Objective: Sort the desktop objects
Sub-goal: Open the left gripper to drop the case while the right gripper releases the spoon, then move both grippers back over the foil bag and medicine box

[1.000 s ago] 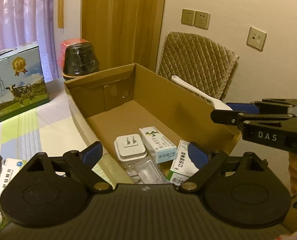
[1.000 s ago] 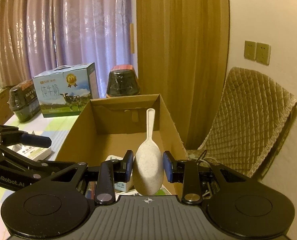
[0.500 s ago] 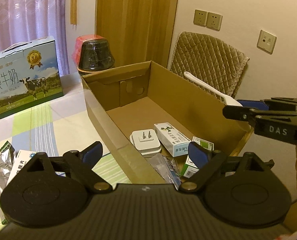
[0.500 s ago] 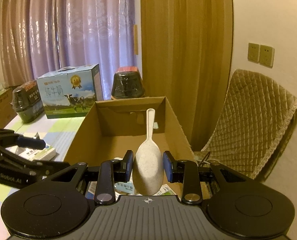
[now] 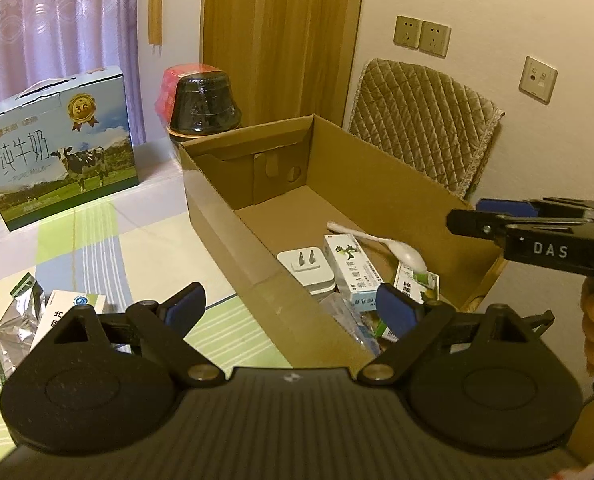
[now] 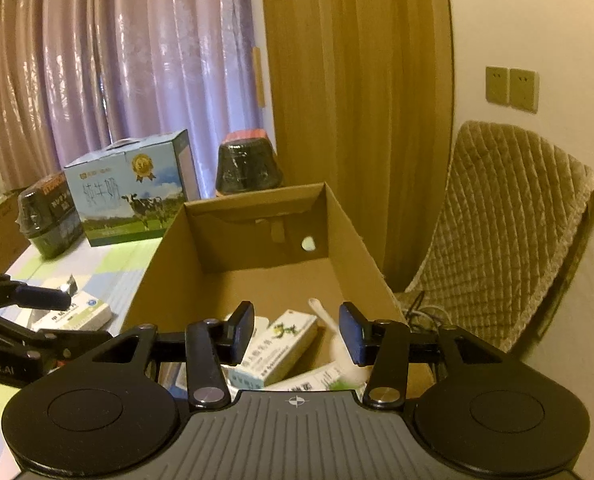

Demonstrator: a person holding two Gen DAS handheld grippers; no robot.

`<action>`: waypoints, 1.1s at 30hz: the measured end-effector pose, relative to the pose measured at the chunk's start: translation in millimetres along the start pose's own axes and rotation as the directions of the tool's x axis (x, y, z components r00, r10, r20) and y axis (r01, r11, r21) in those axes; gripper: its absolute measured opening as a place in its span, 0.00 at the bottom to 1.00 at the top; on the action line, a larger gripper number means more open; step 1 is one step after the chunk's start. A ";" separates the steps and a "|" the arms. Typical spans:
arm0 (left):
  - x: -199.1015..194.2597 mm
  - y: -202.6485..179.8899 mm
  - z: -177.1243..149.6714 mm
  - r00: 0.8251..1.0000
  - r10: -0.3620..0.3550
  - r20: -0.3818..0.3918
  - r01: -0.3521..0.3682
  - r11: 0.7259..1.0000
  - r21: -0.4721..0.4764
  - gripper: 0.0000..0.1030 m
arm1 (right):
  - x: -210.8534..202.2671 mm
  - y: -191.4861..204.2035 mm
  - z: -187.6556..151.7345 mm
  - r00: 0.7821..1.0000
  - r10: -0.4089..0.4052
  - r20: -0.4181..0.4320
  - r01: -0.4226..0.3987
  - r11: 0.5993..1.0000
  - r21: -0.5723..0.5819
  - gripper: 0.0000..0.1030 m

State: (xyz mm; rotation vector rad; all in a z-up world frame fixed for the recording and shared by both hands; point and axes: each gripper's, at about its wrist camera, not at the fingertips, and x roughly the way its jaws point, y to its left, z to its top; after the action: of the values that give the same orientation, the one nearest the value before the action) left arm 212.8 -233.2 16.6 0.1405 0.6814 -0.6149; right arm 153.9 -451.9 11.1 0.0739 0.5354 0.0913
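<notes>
Lettering stands out first in the left wrist view: the milk carton (image 5: pixel 59 148) on the table (image 5: pixel 97 236) carries "PURE MILK" under large Chinese characters and a gold "3.6" medal, and the right gripper (image 5: pixel 497 216), reaching in from the right edge, is marked "DAS". The white spoon (image 5: pixel 381 242) lies inside the cardboard box (image 5: pixel 377 184), resting across a green-and-white medicine box (image 5: pixel 351 270) beside a white plug adapter (image 5: pixel 307 266). The left gripper (image 5: pixel 291 306) hangs wide apart above the box's near wall, gripping nothing.

From the right wrist view, the left tool's side reads "Robot.AI", partly cut off. The right gripper (image 6: pixel 297 330) is spread wide and empty over the box (image 6: pixel 353 248); the spoon (image 6: pixel 329 320) sits below, between its fingertips, touching neither. Another medicine box (image 6: pixel 77 314) lies on the table outside.
</notes>
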 end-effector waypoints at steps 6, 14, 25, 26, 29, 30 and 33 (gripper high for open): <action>-5.8 1.7 -2.5 1.000 0.006 0.004 -0.006 1.000 -0.001 0.87 | -11.4 1.1 -3.5 1.000 0.002 0.002 -0.002 1.000 -0.009 0.44; -16.9 6.4 -6.4 1.000 0.018 0.013 -0.018 1.000 -0.001 0.87 | -21.3 12.9 -3.2 1.000 0.014 0.004 -0.013 1.000 -0.020 0.45; -42.9 23.4 -19.6 0.997 0.074 0.009 -0.074 0.997 -0.017 0.87 | -35.9 37.8 -4.6 0.999 0.050 0.014 -0.049 0.998 -0.042 0.64; -45.2 24.7 -20.7 0.997 0.079 0.009 -0.079 0.997 -0.017 0.87 | -36.9 40.5 -4.7 0.998 0.054 0.014 -0.053 0.998 -0.045 0.69; -52.6 28.8 -23.7 0.996 0.093 0.013 -0.092 0.995 -0.023 0.88 | -39.4 49.8 -5.0 0.998 0.067 0.016 -0.065 0.996 -0.060 0.78; -54.9 30.6 -24.6 0.995 0.096 0.014 -0.096 0.995 -0.026 0.88 | -39.8 53.1 -4.8 0.997 0.071 0.017 -0.070 0.996 -0.064 0.80; -61.6 36.7 -28.5 0.994 0.107 0.014 -0.107 0.994 -0.035 0.89 | -43.3 64.2 -4.5 0.996 0.086 0.029 -0.083 0.994 -0.074 0.92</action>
State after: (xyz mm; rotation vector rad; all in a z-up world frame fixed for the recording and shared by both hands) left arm 180.8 -164.3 30.5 0.1396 0.6642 -0.5011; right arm 110.2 -392.5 35.1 0.0265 0.4963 0.1919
